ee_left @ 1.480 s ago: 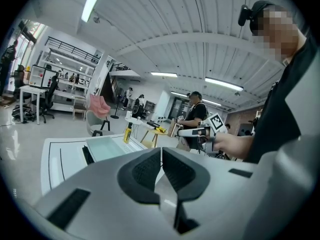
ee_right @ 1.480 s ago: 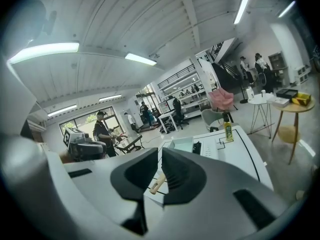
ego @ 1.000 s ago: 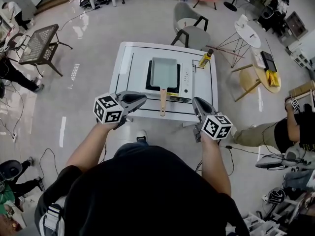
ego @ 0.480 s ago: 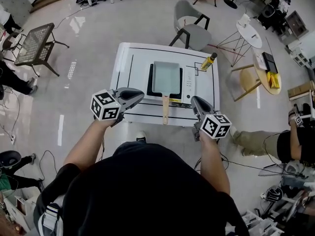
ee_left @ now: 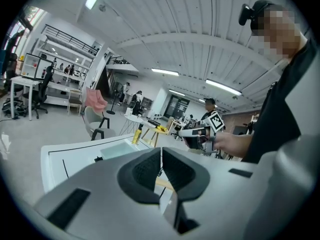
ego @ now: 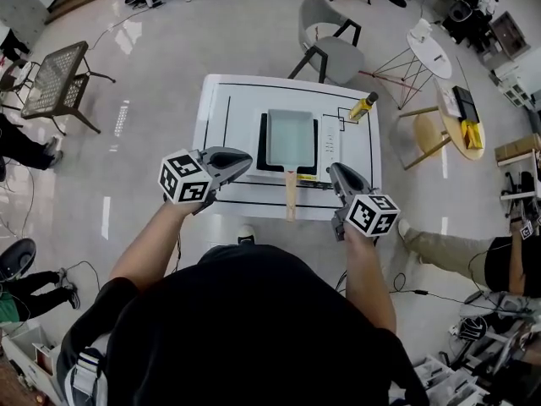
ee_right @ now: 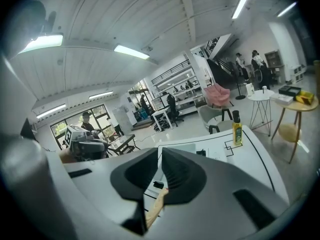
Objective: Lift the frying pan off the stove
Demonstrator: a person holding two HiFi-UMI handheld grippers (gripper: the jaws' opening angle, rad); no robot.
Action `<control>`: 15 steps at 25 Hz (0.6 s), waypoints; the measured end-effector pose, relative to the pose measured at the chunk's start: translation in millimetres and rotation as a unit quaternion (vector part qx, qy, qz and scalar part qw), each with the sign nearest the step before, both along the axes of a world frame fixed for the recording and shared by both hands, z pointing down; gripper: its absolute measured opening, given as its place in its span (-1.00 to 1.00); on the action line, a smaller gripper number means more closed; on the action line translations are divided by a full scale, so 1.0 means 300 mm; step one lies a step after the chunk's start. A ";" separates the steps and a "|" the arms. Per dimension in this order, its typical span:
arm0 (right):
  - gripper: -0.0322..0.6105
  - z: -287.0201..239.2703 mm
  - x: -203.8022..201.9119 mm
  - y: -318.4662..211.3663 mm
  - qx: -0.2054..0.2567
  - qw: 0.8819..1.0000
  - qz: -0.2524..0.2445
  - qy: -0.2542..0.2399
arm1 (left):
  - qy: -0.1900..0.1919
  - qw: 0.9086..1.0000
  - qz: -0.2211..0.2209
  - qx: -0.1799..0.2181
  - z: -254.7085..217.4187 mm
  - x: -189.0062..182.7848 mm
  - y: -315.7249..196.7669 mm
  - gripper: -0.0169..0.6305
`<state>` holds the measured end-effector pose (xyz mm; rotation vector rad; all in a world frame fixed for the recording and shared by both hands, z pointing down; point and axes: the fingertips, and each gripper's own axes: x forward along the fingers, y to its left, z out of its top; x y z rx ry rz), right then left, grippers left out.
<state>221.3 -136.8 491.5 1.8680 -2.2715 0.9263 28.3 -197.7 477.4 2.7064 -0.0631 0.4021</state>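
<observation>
A rectangular pale-green frying pan point(ego: 290, 136) sits on a black stove point(ego: 264, 146) on a white table point(ego: 232, 117). Its wooden handle point(ego: 291, 196) points toward me over the table's front edge. My left gripper point(ego: 247, 161) hovers left of the handle, shut and empty. My right gripper point(ego: 333, 171) hovers right of the handle, also shut and empty. In the left gripper view the shut jaws point(ee_left: 161, 156) face the pan point(ee_left: 116, 149). In the right gripper view the handle point(ee_right: 156, 206) shows just below the shut jaws point(ee_right: 160, 156).
A yellow oil bottle point(ego: 363, 106) stands at the table's far right corner. The stove's white control panel point(ego: 330, 138) lies right of the pan. A grey chair point(ego: 330, 45) stands behind the table, a wooden stool point(ego: 452, 129) to the right, and a wire table point(ego: 55, 74) far left.
The head view has drifted, so the table sits slightly lower in frame. Both grippers stay shut at the table's front edge, on either side of the handle, nearly still.
</observation>
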 end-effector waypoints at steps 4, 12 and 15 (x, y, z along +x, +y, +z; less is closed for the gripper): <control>-0.82 0.001 -0.016 -0.019 -0.002 1.000 0.001 -0.002 | -0.002 1.000 0.006 -0.003 0.011 -0.012 -0.011 -0.90; -0.81 0.013 -0.012 -0.021 -0.007 1.000 0.003 -0.005 | -0.004 1.000 0.002 -0.022 0.046 -0.023 -0.011 -0.90; -0.82 0.026 0.003 -0.017 -0.011 1.000 -0.001 -0.007 | -0.006 1.000 0.001 -0.023 0.051 -0.003 -0.004 -0.90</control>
